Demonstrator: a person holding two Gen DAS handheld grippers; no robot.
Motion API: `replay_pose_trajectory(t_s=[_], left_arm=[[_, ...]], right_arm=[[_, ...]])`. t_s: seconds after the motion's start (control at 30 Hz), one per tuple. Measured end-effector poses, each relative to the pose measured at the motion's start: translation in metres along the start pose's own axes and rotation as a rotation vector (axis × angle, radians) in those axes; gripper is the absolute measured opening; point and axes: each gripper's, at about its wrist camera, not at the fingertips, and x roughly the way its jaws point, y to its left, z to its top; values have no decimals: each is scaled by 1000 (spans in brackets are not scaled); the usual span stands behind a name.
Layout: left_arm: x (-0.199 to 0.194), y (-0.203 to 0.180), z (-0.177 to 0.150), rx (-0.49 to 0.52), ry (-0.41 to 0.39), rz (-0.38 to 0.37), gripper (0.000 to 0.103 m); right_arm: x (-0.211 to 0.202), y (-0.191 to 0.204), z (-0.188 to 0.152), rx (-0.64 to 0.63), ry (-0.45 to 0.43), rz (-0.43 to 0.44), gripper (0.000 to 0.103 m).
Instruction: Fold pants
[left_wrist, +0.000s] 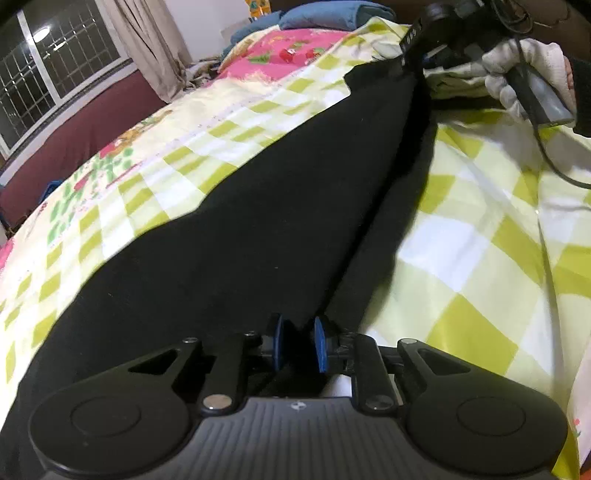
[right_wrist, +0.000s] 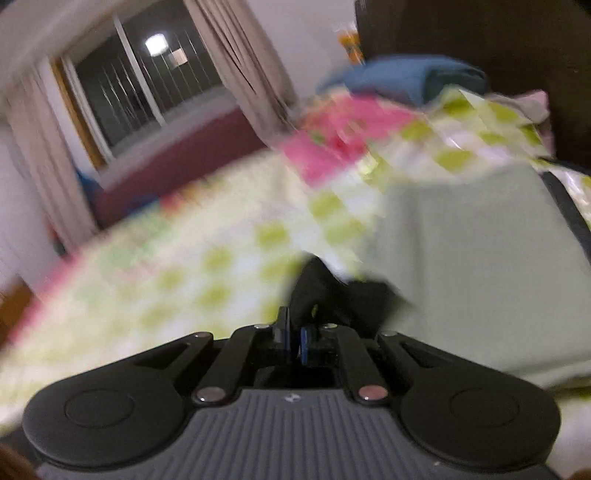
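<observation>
Lengthwise, black pants (left_wrist: 258, 206) lie with open bedspread (left_wrist: 480, 229) alongside each edge.

both tools (left_wrist: 300, 341) (right_wrist: 295, 341) low; jaws nearly closed

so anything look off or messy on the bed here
Nothing looks damaged or spilled. The black pants lie stretched along the checked bedcover, with one long lengthwise crease. The left tongs sit at their near end. The right wrist view is motion-blurred, so the pale green cloth there is hard to judge.
</observation>
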Motion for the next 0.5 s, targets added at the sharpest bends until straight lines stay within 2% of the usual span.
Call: replay_pose_trajectory(t_s=[0.03,0.13,0.23,0.3,0.33,0.43,0.5], left_arm=[[0,-1,-1,4,2,-4,35],[0,-1,1,8,5,-3,36],[1,0,3,0,6,0,37],[2,0,5,-1,6,3,37],[2,-1,5,-1,6,4,37],[3,-3,5,4,2,-1,39],[5,-5,4,11,2,1,40]], right_arm=[[4,-6,-3,38,23,12,11],[6,-20,-4,138,-9,73,12],[16,-34,5,273,-13,174,22],[17,-41,11,342,-24,205,21],[11,-41,15,357,-57,212,15],[-20,-27,24,240,-195,206,14],[-30,-13,24,105,-238,167,14]])
